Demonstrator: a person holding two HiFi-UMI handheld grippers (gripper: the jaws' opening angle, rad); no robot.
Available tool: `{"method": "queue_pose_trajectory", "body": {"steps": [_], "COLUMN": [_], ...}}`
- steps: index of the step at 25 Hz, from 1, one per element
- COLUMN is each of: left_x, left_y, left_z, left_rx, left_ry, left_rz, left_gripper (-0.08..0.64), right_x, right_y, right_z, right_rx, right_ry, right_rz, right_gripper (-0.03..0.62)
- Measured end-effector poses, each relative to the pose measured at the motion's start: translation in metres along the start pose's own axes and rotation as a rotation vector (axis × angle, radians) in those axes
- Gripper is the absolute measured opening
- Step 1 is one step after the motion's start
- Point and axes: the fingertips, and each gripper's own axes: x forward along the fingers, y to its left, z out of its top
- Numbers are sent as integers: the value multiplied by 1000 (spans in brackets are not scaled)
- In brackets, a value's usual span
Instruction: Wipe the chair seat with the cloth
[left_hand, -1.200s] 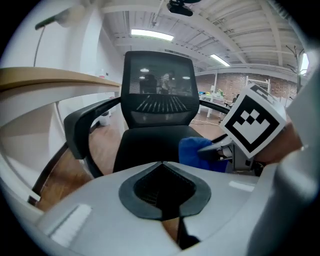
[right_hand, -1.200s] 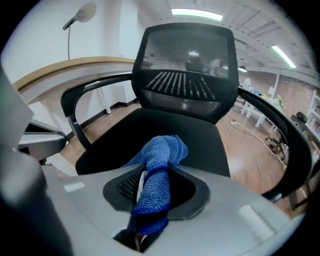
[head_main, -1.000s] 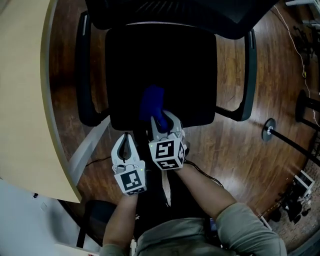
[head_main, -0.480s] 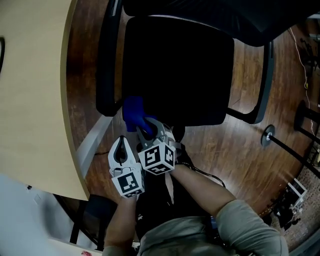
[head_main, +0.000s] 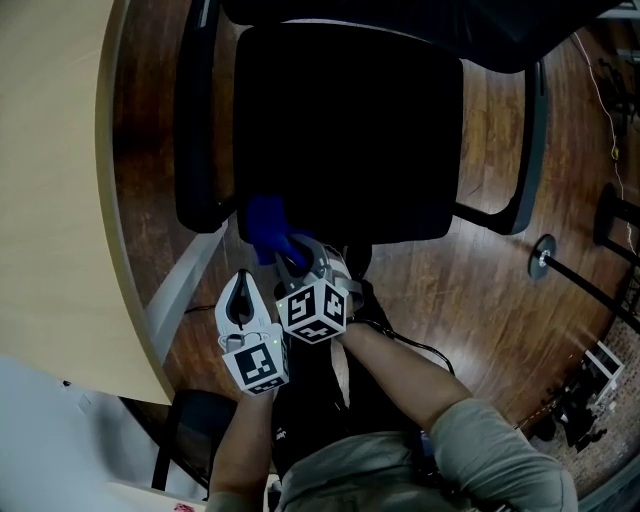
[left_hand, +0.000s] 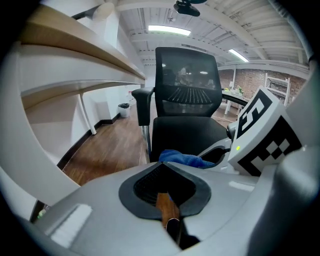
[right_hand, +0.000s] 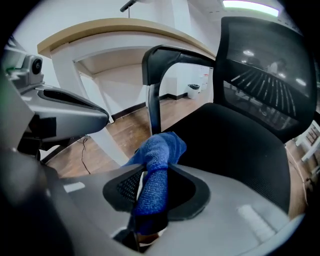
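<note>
The right gripper (head_main: 291, 252) is clamped on the blue cloth (head_main: 265, 222). In the right gripper view a band of the fabric runs between the two jaws, which are held partly apart by it, and the rest bunches up just past the tips. In the head view this gripper sits just below centre of the frame, pointing steeply down toward the upper left.

The cloth lies at the lower-left corner of the black chair seat (head_main: 350, 130), touching the seat edge, near the lower end of the left-hand armrest (head_main: 198, 150).

The left gripper (head_main: 242, 290) is just beside the right one, to its lower left. Its jaws are drawn together with only a thin slit between the pads, and nothing is held in them. It is off the seat and over the wooden floor (head_main: 490, 270), clear of the cloth.

A pale curved surface (head_main: 50, 150) fills the left edge of the frame, beside the chair.
</note>
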Motion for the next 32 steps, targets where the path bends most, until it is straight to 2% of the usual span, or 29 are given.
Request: {"method": "queue_pose_trajectory", "body": {"steps": [7,16,24,28,32], "left_x": [6,9,12,15,14], "left_y": [-62,-173,-265,-293,-311], "left_z": [23,73,70,60,53], "left_rx": [80,187,265,283,299], "left_ry": [-3,-42,-40,-43,-36], "left_rz": [-108,-275,-399,-423,-432], "left_gripper": [5,5,5,5,5], "right_x": [-42,-131,-178,-193,-202], "right_y": [-56,-149,-198,-218,-231], "right_z": [-30,-87,-166,-209,-239], "right_rx": [100,313,497,609,667], "right_ry": [14,23,42,63,84], "right_rz": [-105,-296,-403,-448,-464], "right_gripper": [103,103,103,101,101]}}
